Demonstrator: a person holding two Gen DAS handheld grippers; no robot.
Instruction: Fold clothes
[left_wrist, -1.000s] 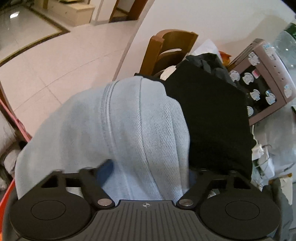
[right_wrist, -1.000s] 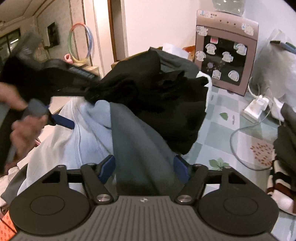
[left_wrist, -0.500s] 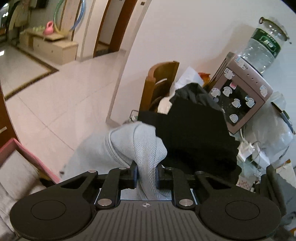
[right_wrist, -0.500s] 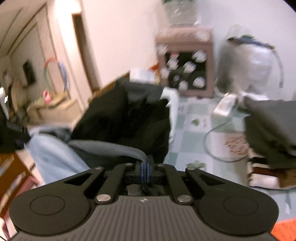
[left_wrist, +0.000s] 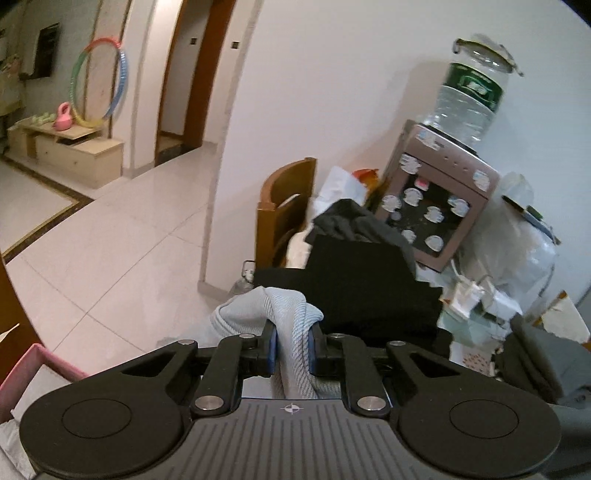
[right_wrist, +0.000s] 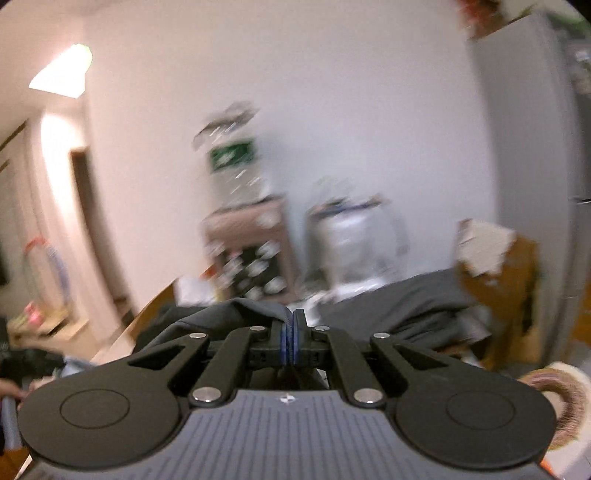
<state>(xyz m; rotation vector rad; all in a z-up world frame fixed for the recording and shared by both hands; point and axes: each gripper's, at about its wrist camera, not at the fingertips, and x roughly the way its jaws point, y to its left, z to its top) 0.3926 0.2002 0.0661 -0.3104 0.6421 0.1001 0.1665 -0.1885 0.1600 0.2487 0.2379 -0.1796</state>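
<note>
Between the clenched jaws of the left gripper (left_wrist: 291, 345) a bunched fold of the pale blue garment (left_wrist: 275, 306) is pinched; the right gripper (right_wrist: 293, 341) is clamped on its grey edge (right_wrist: 255, 308). Lift-off is judged under way; spreading flat is called for next.

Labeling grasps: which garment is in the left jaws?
The pale blue ribbed garment, bunched between the left jaws; the black garment lies behind, ungripped.

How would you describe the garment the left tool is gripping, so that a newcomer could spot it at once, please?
Start at the brown water dispenser against the white wall, then drop to the heap of black clothing in front of it. At the heap's near edge, the light grey garment is bunched between the fingers of the left tool. It alone is pale and ribbed; its neighbours are dark.
</note>
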